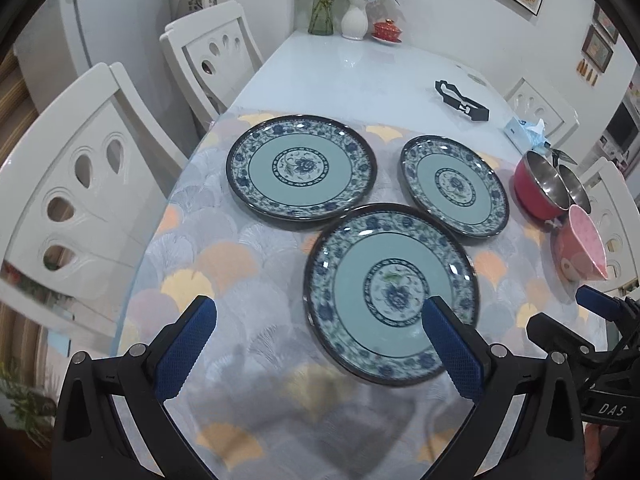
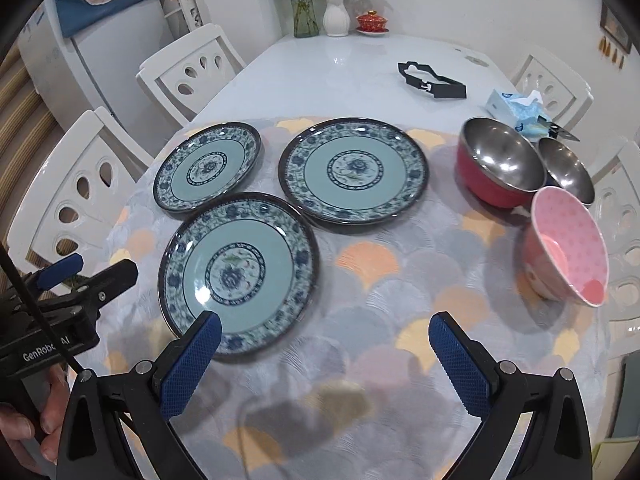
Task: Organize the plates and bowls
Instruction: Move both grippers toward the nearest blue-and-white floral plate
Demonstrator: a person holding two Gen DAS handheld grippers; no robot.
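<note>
Though flat: blue-floral plates (image 2: pixel 236 272), teal-centred, dark-rimmed.

White vase (image 2: pixel 336 16), red lidded cup (image 2: pixel 372 22), tissue pack (image 2: pixel 516 110), white chairs (image 2: pixel 192 68).

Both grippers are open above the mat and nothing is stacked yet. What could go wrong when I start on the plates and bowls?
1. The nearest plate sits flat on the mat; fingers may skid off its low rim.
2. The pink bowl is tilted beside the red steel bowl; a nudge could roll it.
</note>
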